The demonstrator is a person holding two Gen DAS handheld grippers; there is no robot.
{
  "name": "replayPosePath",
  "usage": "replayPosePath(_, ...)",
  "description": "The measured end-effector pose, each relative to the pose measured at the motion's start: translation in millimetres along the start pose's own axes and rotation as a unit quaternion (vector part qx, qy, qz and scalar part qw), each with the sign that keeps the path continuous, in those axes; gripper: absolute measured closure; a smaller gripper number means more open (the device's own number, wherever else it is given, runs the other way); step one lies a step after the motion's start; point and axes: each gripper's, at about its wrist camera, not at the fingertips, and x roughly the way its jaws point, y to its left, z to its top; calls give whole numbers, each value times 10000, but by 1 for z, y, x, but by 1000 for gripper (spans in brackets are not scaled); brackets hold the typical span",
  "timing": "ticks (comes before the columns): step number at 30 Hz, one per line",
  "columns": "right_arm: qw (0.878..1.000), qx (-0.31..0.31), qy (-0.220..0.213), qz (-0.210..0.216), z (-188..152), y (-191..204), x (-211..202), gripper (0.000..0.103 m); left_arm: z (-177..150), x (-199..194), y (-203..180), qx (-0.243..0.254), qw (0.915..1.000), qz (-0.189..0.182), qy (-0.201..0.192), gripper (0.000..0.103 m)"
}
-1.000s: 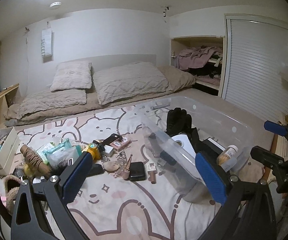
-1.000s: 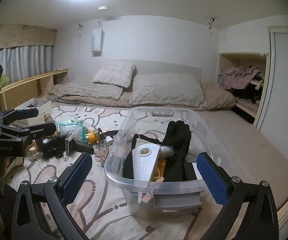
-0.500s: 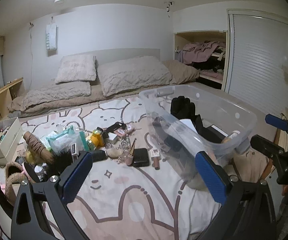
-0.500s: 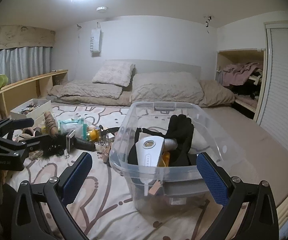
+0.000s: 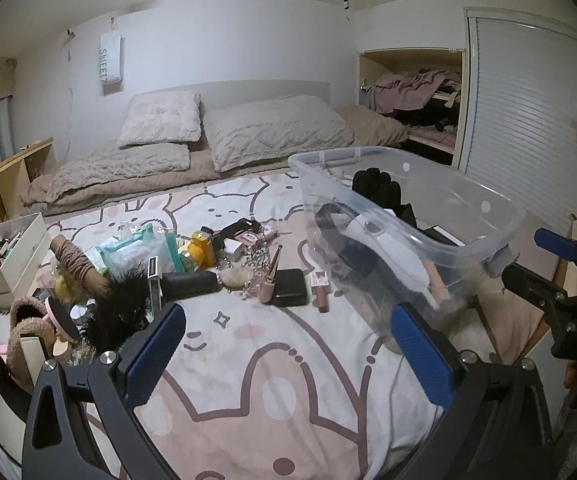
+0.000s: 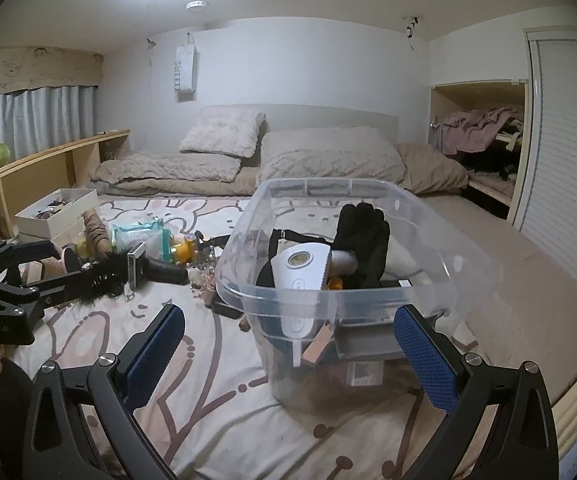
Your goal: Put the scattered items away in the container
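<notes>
Both grippers, left [image 5: 288, 356] and right [image 6: 288, 356], hang spread and empty short of the bed. I'd send the left to the clutter [image 5: 208, 264] beside the bin [image 5: 488, 236], take the black case [image 5: 288, 292] by its edges, then lift clear over the rim.

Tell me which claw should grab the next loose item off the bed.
Left. The left claw is open, facing the pile around the black compact. The right claw, also open, faces the clear bin.
</notes>
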Motion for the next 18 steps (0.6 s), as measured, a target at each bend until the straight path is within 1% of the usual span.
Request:
replayPosePath(9, 9999, -47, 158, -32, -6, 3, 6, 0, -9, 6, 4, -41, 9999, 30, 119, 0)
replayPosePath(18, 9998, -35, 214, -42, -8, 4, 9, 0, -10, 8, 8, -85, 9999, 10, 146, 0)
